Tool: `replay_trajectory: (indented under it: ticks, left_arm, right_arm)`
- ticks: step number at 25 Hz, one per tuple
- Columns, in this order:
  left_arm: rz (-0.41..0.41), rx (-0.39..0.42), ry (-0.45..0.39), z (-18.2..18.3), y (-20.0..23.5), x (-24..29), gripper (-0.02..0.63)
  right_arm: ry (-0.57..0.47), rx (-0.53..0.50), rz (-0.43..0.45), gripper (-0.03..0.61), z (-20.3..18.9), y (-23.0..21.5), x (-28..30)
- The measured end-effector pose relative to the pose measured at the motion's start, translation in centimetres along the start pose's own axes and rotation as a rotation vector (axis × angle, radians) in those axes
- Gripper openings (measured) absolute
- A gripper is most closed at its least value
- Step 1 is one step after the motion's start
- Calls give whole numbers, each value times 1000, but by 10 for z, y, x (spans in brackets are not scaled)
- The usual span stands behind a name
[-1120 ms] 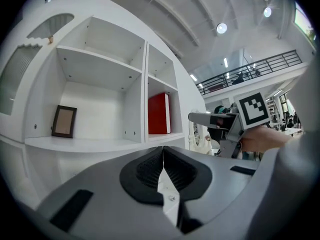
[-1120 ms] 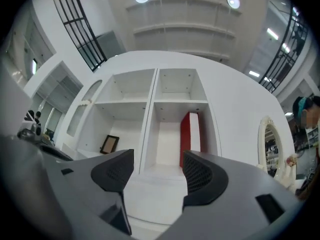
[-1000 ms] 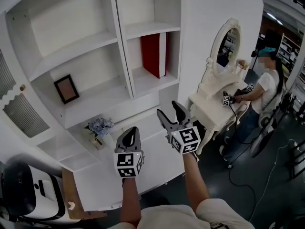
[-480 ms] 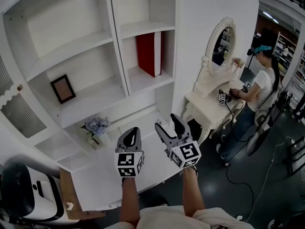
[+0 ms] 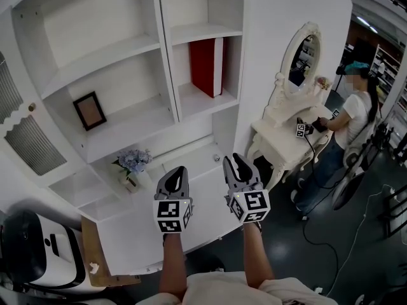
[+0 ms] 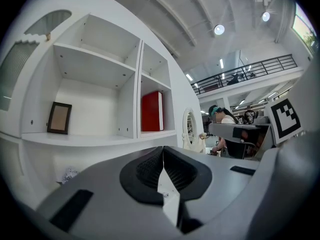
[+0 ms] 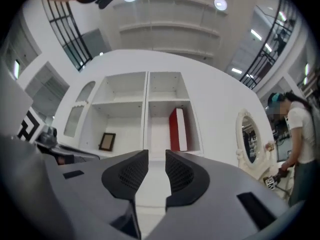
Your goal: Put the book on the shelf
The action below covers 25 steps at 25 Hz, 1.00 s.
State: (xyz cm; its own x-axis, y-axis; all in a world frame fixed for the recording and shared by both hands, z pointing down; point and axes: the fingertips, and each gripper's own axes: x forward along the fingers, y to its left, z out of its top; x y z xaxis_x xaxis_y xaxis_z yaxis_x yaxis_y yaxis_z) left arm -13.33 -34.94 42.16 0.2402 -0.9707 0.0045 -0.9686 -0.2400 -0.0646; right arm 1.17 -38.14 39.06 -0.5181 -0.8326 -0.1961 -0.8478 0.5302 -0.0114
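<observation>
Two hand-held grippers reach out level over the white desk point(image 5: 137, 237), side by side and close together, each with a marker cube at its back. The left hand-held gripper point(image 5: 181, 169) has its jaws pressed together, the black ribbed pads point(image 6: 150, 171) meeting along one line with nothing caught between them. The right hand-held gripper point(image 5: 233, 160) has just been closing its jaws; they now stand a narrow gap apart, and its own view shows only the white desk and the shelf through that gap, so the pads point(image 7: 131, 173) press on nothing.

Near the back of the desk, left of the left hand-held gripper, a small bunch of blue flowers point(image 5: 134, 160) stands beside the base of the shelf unit. Behind it rises the white shelf point(image 5: 102, 59), split into a wide left column and a narrower right one. A dark picture frame point(image 5: 89, 111) stands in the left column, close to the back wall. The red book point(image 5: 205, 66) stands upright in the right column, its base on the board, its white page edge on the right.

Further right, past the side wall of the shelf, a white dressing table point(image 5: 286, 142) carries an oval mirror point(image 5: 300, 59). A person point(image 5: 355, 116) in a white top stands at it, hands on the tabletop.
</observation>
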Motion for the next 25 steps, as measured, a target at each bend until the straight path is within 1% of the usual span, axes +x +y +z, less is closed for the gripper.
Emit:
replay_trajectory:
  ticks: [1,3,6,10,13,19,25]
  left_arm:
    - [0,0,1,0,0,0,17]
    - [2,-3,2,-1,1,-1,17]
    - [3,-5,4,-2,1,-2,17]
    - [1,-7,0,-1,0,-2,17]
    - [-2,-9,-4,-1,-3,-1,17]
    - [-10,-4,-5,-2,-8,-4,17]
    - [1,-10,-5,-2,-2,-11,17]
  right_arm:
    - [29,-31,-18,122,-4,-1,0]
    - [60,-58,-34,104,-10,-2,0]
    - [81,-62,-37,59,-14,-3,-1]
    - [81,-47,-19,26,-15,-3,-3]
    - [70,-47,-4,26,-13,-1,-5]
    - [84,-35,1,26,-12,1,-9]
    - [85,-31,11,26,-12,7,-11]
